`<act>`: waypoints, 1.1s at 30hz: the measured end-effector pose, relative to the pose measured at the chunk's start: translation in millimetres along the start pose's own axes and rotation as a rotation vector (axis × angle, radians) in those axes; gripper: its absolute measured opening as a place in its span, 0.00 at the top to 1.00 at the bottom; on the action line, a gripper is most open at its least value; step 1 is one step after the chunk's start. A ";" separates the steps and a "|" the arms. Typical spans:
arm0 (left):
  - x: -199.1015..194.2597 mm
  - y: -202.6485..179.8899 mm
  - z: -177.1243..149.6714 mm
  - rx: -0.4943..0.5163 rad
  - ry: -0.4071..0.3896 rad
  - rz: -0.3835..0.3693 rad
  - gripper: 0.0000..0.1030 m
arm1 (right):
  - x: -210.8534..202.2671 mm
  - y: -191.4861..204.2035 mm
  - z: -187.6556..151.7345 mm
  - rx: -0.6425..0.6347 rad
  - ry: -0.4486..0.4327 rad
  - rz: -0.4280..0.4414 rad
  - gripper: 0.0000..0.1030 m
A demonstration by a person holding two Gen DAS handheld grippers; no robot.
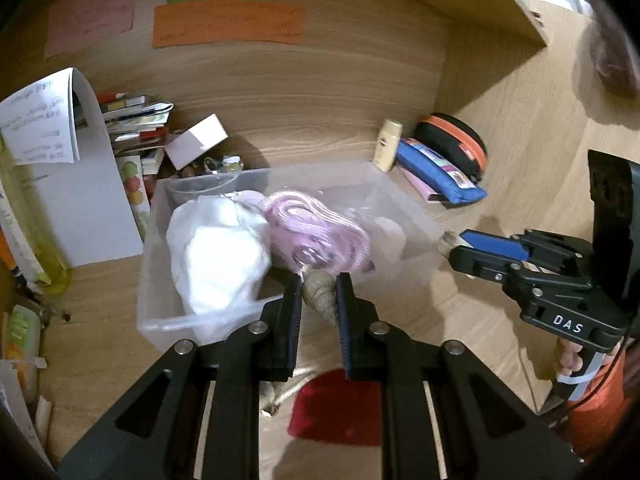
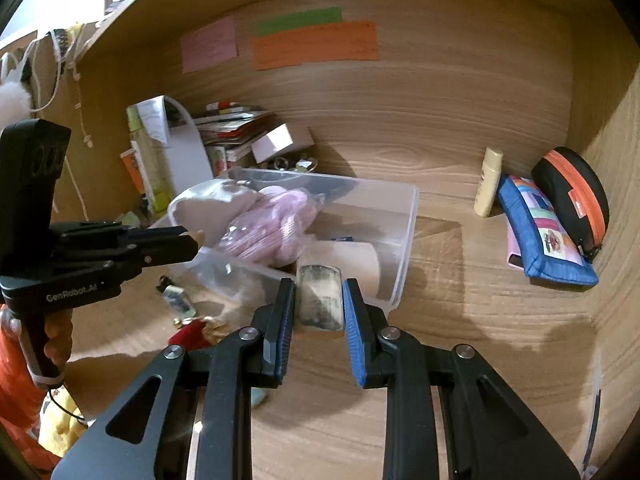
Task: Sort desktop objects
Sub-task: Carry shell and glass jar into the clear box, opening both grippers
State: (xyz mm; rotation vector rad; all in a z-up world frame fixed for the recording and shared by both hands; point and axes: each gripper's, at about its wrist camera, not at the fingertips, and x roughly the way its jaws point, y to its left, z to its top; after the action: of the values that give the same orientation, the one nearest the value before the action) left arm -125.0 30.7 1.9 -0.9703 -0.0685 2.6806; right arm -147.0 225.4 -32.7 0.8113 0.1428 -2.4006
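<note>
My left gripper (image 1: 318,292) is shut on a beige spiral seashell (image 1: 320,290) and holds it at the near rim of a clear plastic bin (image 1: 160,320). The bin holds a white cloth bundle (image 1: 216,252) and a pink cord coil (image 1: 316,228). My right gripper (image 2: 319,300) is shut on a worn grey eraser block (image 2: 321,300) at the near right corner of the bin (image 2: 404,256). The right gripper also shows in the left wrist view (image 1: 460,246), and the left gripper in the right wrist view (image 2: 188,240).
On the wooden desk lie a red pouch (image 1: 340,408), a small bottle (image 2: 178,300), a cream tube (image 2: 488,188), a blue pencil case (image 2: 544,232) and a black-orange case (image 2: 572,196). Books and papers (image 1: 136,120) are stacked at back left. Coloured notes (image 1: 228,24) hang on the back wall.
</note>
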 end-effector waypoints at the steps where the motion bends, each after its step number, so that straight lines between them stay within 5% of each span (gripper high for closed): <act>1: 2.7 2.4 1.7 -0.005 0.005 -0.002 0.84 | 1.9 -1.9 1.2 0.002 0.002 -0.002 0.79; 23: 29.5 25.7 3.7 -0.044 0.037 0.019 0.84 | 44.2 -17.5 16.5 -0.046 0.076 -0.069 0.79; 29: 22.9 26.9 3.2 -0.068 0.035 -0.010 0.67 | 38.6 -13.7 15.8 -0.054 0.071 -0.074 0.77; 33: 14.3 25.7 4.0 -0.079 0.028 -0.037 0.63 | 30.2 -9.1 14.4 -0.062 0.058 -0.079 0.62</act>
State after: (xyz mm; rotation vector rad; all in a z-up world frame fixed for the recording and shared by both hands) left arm -144.5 10.4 -7.5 -1.0195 -0.1857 2.6481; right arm -178.9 213.6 -39.4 0.8616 0.2758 -2.4341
